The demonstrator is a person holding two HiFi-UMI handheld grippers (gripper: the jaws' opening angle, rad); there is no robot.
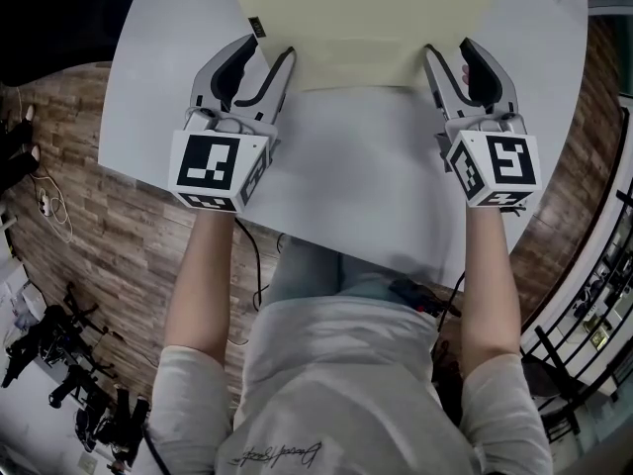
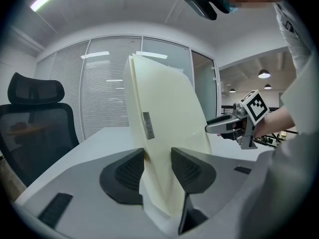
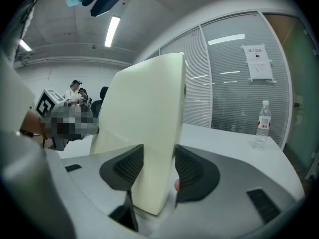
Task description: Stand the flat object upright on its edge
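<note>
Clamping the raised cream flat object (image 1: 366, 18), left gripper (image 1: 269, 47) and right gripper (image 1: 448, 47), one side edge each.

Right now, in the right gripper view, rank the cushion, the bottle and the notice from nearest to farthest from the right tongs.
1. The cushion: centre, gripped in the right tongs.
2. The bottle: right, standing on the table.
3. The notice: upper right, behind the bottle.
</note>
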